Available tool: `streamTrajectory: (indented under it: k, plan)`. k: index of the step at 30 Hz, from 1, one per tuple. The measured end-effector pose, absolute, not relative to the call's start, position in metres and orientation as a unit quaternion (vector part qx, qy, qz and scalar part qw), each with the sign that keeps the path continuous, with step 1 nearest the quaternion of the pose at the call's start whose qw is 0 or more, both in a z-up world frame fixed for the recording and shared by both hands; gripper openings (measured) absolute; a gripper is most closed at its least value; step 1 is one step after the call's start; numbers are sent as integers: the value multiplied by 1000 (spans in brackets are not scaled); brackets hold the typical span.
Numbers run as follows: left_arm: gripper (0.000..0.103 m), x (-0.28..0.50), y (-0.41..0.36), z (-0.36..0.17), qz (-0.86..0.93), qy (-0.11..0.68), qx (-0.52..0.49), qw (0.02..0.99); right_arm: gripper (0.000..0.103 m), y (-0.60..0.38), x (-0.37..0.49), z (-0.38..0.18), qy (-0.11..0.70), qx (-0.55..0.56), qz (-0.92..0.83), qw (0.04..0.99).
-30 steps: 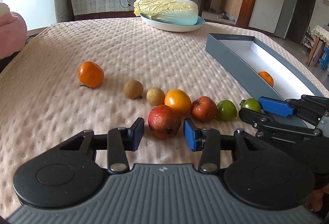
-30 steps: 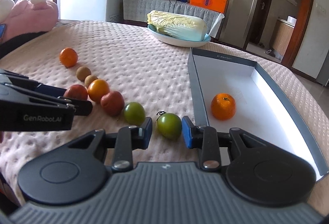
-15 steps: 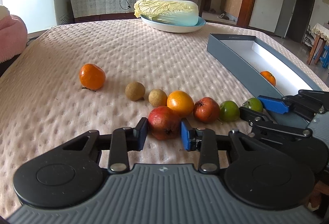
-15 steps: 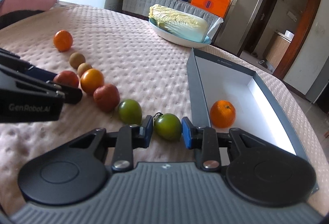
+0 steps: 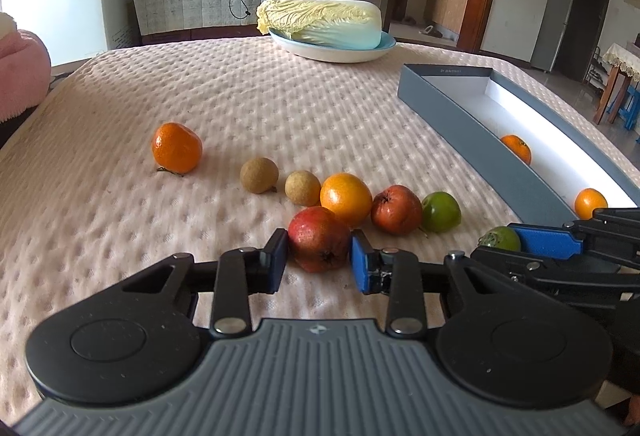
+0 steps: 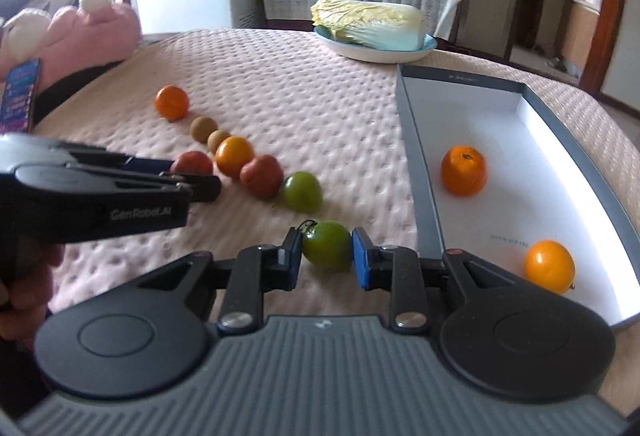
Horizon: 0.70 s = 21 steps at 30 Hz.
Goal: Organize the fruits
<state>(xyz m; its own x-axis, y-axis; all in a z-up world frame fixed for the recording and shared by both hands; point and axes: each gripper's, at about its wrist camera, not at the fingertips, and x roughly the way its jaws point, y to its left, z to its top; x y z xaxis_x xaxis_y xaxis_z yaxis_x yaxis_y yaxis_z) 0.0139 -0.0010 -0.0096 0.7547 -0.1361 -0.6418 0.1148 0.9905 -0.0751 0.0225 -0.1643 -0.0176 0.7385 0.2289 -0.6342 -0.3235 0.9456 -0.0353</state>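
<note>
My left gripper (image 5: 319, 259) is shut on a red fruit (image 5: 318, 238) resting on the pink cloth. My right gripper (image 6: 326, 256) is shut on a green fruit (image 6: 327, 245), held just off the cloth beside the grey box (image 6: 420, 172). The box holds two oranges (image 6: 463, 170) (image 6: 549, 266). On the cloth lie an orange (image 5: 346, 199), a second red fruit (image 5: 396, 209), a green fruit (image 5: 441, 211), two small brown fruits (image 5: 259, 175) (image 5: 302, 187) and a mandarin (image 5: 176, 147).
A cabbage on a blue plate (image 5: 332, 50) sits at the far side of the table. A pink plush toy (image 6: 80, 32) lies at the left edge. The left gripper's body (image 6: 100, 192) reaches in from the left in the right wrist view.
Both grippers closed onto their fruit. The right gripper then rose and shifted with the green fruit, bringing a second orange in the box into view.
</note>
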Motion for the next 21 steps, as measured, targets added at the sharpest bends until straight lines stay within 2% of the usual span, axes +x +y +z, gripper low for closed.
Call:
streamTrajectory:
  k: [10, 21]
  plan:
    - [39, 14, -1, -10, -65, 342, -14, 937, 31, -151, 21, -23, 315, -135, 150, 927]
    - [39, 13, -3, -8, -57, 345, -12, 937, 31, -164, 21, -11, 336, -51, 195, 920]
